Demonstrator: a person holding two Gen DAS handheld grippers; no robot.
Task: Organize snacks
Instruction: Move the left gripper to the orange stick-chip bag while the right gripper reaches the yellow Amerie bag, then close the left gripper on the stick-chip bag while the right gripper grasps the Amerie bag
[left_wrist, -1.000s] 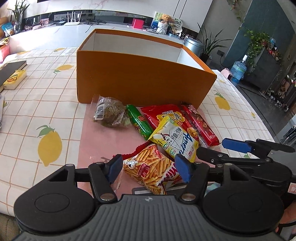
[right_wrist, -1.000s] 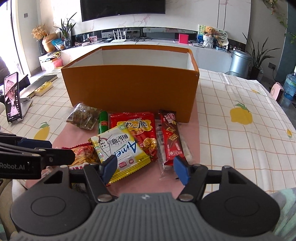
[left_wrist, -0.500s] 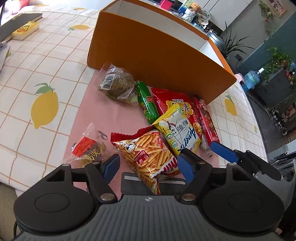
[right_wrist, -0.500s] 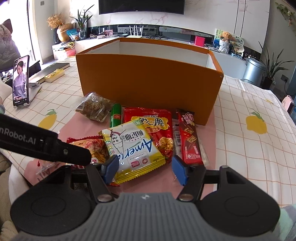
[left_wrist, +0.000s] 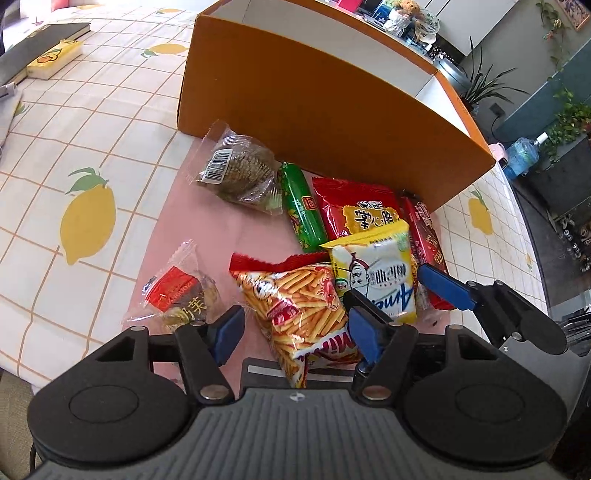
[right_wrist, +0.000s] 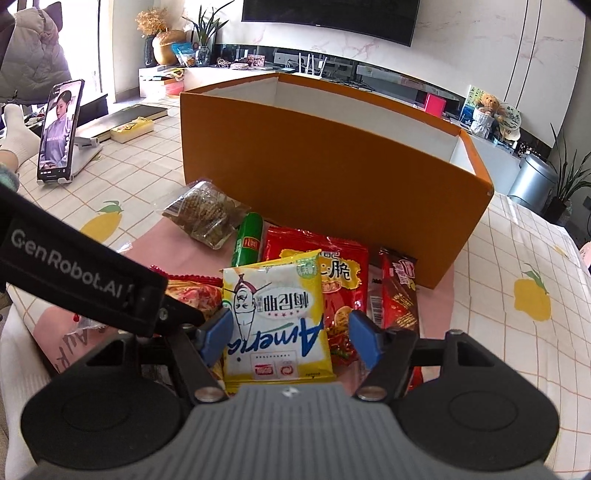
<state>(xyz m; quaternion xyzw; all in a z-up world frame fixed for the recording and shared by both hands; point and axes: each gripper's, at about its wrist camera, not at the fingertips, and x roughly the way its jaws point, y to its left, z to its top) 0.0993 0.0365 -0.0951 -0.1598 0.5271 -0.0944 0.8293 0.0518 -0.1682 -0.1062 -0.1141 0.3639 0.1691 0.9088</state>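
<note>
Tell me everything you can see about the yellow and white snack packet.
The yellow and white snack packet is a glossy sealed pouch with a cartoon face and blue lettering. It lies flat, overlapping the red snack bag and the fries bag. The open right gripper straddles its near end; contact is unclear.

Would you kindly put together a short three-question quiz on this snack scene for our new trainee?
1. True or false: the orange box has snacks lying in front of it.
2. Which packet lies between the fingers of the right gripper? A) the yellow packet B) the green stick C) the fries bag
3. Fill in: the open left gripper straddles the ____ bag.

Key: 1 true. 2 A. 3 fries. In the views, the right gripper is open, with the yellow packet between its fingers, ungripped.
</note>
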